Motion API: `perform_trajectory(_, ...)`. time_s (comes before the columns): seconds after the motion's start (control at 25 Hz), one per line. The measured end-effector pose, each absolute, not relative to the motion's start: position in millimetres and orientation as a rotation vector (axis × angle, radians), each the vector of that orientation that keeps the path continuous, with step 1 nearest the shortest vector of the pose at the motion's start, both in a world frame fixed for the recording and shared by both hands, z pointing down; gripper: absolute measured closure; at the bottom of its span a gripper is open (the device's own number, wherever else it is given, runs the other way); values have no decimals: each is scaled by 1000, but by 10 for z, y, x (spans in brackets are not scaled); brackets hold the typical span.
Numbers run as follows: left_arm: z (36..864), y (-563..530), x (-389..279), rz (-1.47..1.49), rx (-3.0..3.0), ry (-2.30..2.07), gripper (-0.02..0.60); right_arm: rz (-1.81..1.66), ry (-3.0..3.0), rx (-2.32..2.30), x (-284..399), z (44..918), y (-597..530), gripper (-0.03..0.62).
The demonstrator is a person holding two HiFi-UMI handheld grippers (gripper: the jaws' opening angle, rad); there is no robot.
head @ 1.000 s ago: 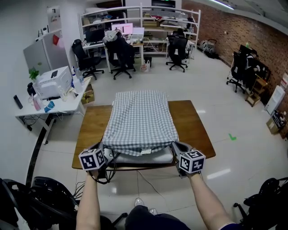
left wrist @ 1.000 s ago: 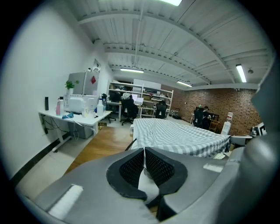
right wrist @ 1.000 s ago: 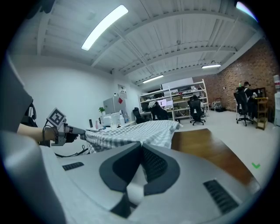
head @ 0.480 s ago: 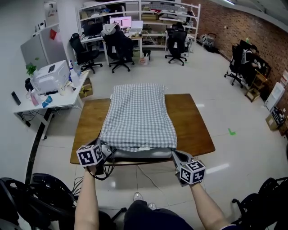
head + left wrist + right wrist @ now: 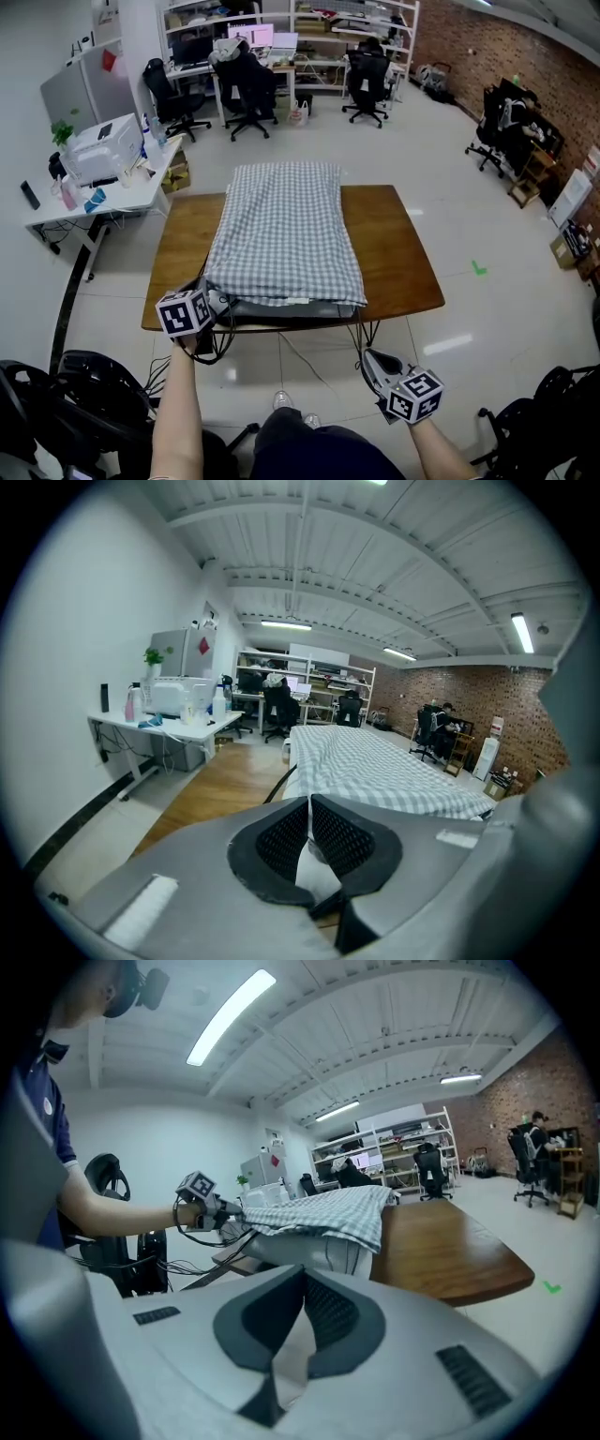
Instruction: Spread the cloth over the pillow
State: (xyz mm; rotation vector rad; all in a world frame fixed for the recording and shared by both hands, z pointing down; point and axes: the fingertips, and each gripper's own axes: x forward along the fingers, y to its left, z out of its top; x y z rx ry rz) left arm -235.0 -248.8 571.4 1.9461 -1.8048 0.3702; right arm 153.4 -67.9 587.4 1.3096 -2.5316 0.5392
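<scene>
A blue-and-white checked cloth [image 5: 281,230] lies along the pillow [image 5: 291,311], whose grey near end shows under the cloth's edge on the wooden table [image 5: 394,253]. My left gripper [image 5: 214,302] is at the cloth's near-left corner, shut on the cloth there. The right gripper view shows the left gripper [image 5: 225,1211] at that corner of the cloth [image 5: 328,1213]. My right gripper [image 5: 367,354] hangs off the table's near-right side, apart from the cloth. Its jaws close the last bit to shut, with nothing between them. From the left gripper [image 5: 309,803] the cloth [image 5: 375,761] runs away ahead.
A white desk with a printer [image 5: 103,178] stands left of the table. Office chairs [image 5: 248,103] and shelves fill the back of the room. A black chair [image 5: 84,394] is close at my lower left. Cables hang under the table's near edge.
My right gripper has let go of the cloth's near-right corner and drawn back and down off the table. The left gripper has stayed at the near-left corner.
</scene>
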Motion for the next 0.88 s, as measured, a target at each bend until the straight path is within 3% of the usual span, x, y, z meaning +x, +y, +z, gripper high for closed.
perform_trajectory(0.44, 5393, -2098, -2337, 266, 1998, -1980, 543, 468, -2635, 1310, 1609, 5161, -255, 592)
perform_trajectory(0.88, 4730, -1587, -1933, 244, 2187, -1936, 573, 321, -2764, 1211, 1229, 4747, -423, 592)
